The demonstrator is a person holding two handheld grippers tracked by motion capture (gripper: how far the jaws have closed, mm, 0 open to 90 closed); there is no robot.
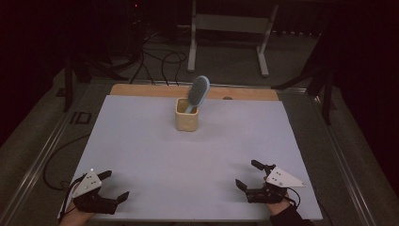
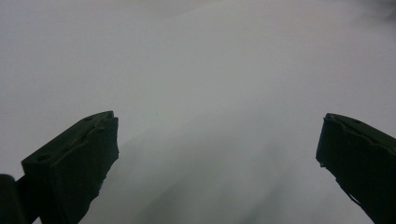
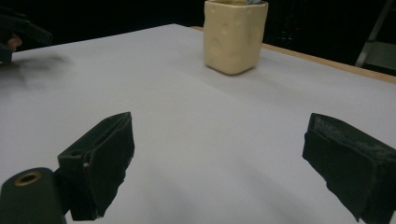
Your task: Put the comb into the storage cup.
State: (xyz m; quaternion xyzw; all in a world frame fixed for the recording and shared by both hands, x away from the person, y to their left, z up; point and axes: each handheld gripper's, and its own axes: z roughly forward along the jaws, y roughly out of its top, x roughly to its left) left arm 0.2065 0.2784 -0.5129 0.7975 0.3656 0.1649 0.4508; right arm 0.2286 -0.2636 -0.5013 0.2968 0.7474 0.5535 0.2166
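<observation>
Standing handle-down in the cream, dimpled ceramic cup [image 1: 187,115] at the far middle of the white table sheet [image 1: 141,141], the blue oval-headed hairbrush [image 1: 198,92] leans up and to the right. Both hand-held grippers rest well short of it at the near edge, jaws spread and empty; the right gripper [image 1: 248,175] looks slightly nearer than the left gripper [image 1: 115,184].

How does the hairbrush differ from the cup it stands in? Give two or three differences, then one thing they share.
The hairbrush is blue-grey; the cup is cream yellow. The hairbrush leans to one side, while the cup stands upright on the white table. The hairbrush head is a slim oval, the cup squat and boxy with round dimples. Both sit at the table's far middle, away from both grippers.
</observation>
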